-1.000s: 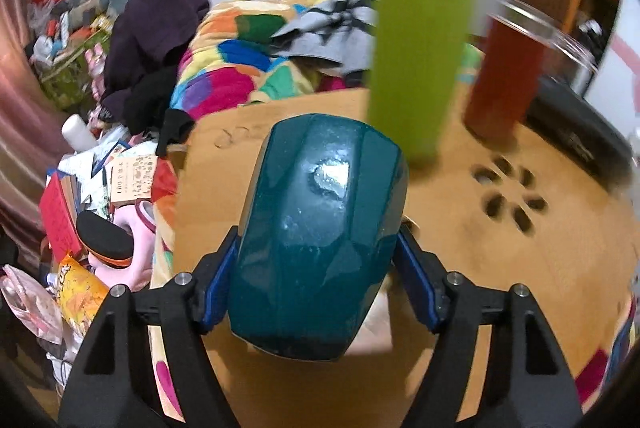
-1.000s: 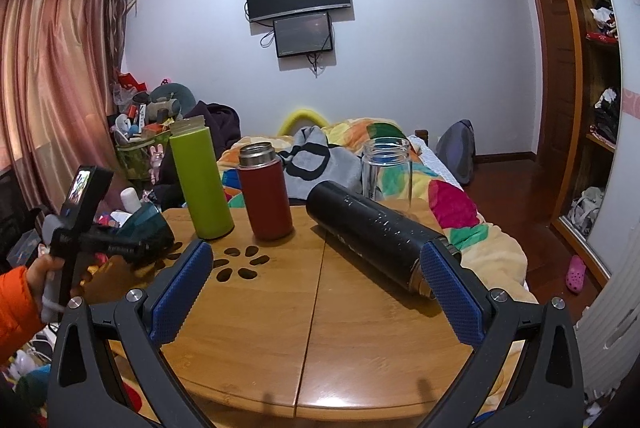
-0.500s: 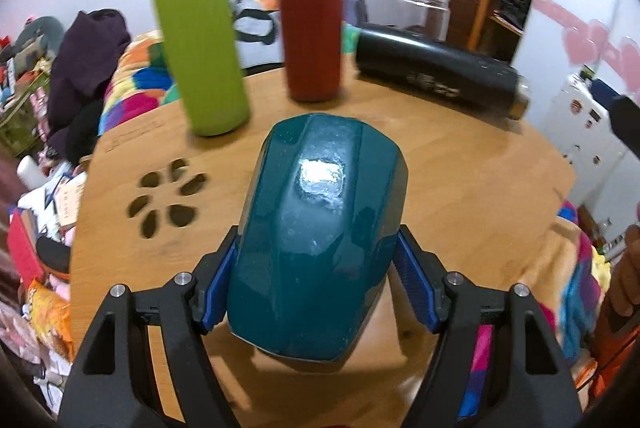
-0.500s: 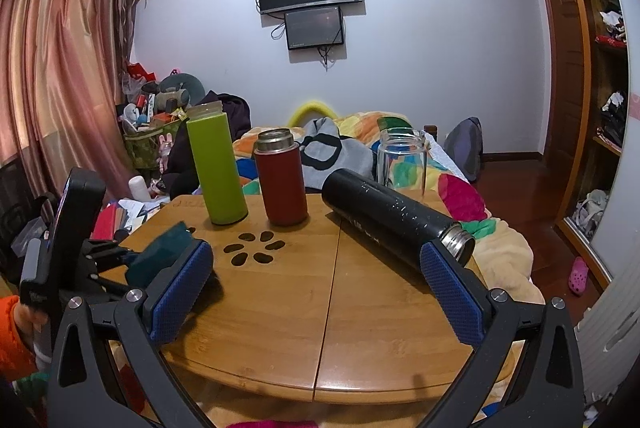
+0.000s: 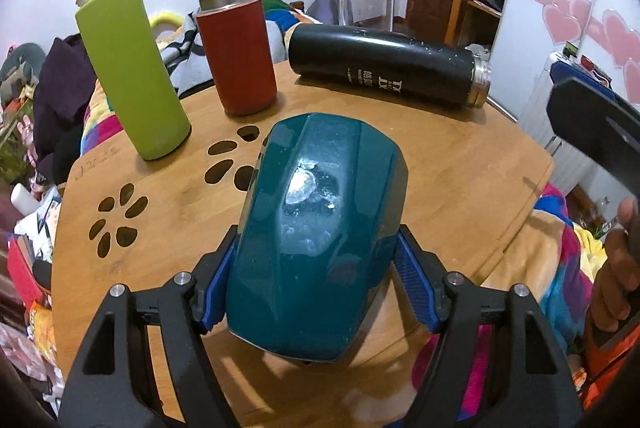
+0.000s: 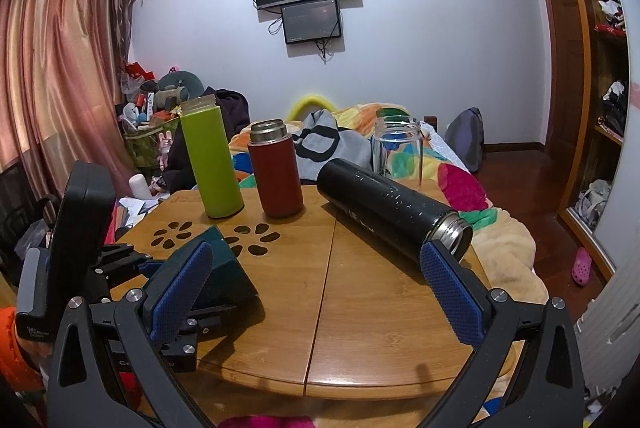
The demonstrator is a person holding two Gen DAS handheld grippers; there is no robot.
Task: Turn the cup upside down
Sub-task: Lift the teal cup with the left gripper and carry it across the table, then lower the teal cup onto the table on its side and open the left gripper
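My left gripper [image 5: 320, 286] is shut on a dark teal cup [image 5: 320, 228], its blue pads pressed on both sides. The cup lies tilted, its base pointing away from me, low over the round wooden table [image 5: 460, 163]. In the right wrist view the teal cup [image 6: 228, 268] sits at the table's left side, held by the left gripper [image 6: 160, 292]. My right gripper [image 6: 316, 292] is open and empty above the table's near edge.
On the table stand a green bottle [image 5: 132, 75], a red flask [image 5: 238, 47] and a clear glass jar [image 5: 366, 3]. A black flask [image 5: 388, 67] lies on its side at the back right. Paw-shaped cutouts [image 5: 120, 220] pierce the tabletop. A cluttered bed lies behind.
My left gripper has swung right with the teal cup, from the table's left edge to facing the bottles. The right gripper has moved slightly closer to the table.
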